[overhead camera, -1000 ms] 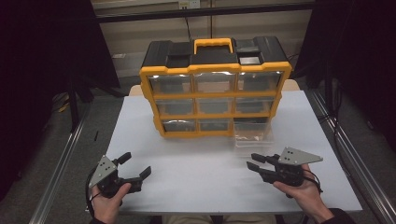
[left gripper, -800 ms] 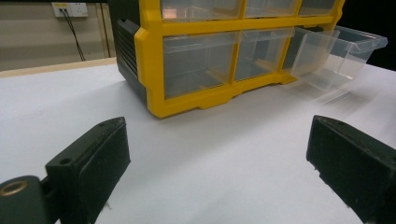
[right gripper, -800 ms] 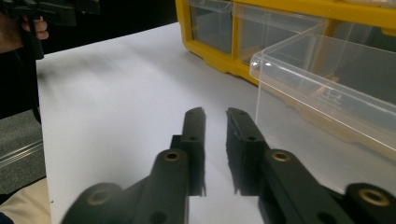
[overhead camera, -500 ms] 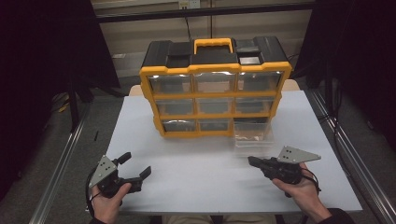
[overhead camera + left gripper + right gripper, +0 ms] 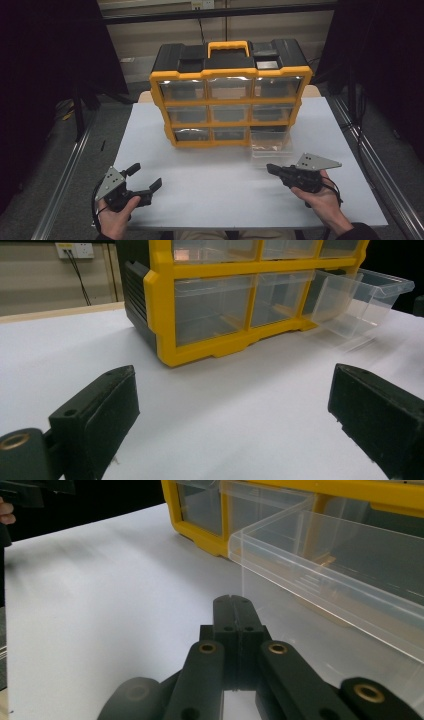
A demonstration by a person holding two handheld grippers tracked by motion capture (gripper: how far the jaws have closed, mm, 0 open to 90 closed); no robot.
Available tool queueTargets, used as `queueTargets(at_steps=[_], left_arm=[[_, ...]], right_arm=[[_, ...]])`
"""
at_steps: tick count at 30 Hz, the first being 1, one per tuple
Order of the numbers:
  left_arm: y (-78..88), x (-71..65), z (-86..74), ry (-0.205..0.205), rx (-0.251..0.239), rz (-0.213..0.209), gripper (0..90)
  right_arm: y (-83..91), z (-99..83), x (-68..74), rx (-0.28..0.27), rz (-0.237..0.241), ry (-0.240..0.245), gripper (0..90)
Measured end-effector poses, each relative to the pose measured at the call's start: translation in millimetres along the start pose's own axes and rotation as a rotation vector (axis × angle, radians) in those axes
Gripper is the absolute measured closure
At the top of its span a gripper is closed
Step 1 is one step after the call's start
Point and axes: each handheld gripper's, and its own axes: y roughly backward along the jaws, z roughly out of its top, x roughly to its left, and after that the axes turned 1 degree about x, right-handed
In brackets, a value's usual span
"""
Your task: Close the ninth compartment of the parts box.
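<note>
- Left tongs (image 5: 148,182): we logged them near the desk's (image 5: 210,200) front edge, jaws spread wide, holding nothing.
- Right tongs (image 5: 270,168): jaws pressed together, empty, just short of the clear drawer (image 5: 270,144).
- Clear drawer: pulled out at the organizer's (image 5: 230,92) lower right; we judged a careless nudge could tip it free.

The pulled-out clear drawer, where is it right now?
In the high view the clear drawer sticks out of the yellow organizer's bottom-right slot, resting on the white table just beyond the right gripper.
</note>
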Motion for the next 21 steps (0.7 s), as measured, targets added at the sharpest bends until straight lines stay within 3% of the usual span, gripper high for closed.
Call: queueTargets(at_steps=[11, 21], left_arm=[[-0.2, 0.6, -0.1, -0.004, 0.001, -0.003, 5.8], [-0.1, 1.0, -0.1, -0.007, 0.002, -0.002, 5.8]], right_arm=[[-7.6, 1.8, -4.5, 0.014, -0.016, 0.032, 90.0], [-14.8, 2.8, -10.6, 0.022, -0.037, 0.029, 90.0]])
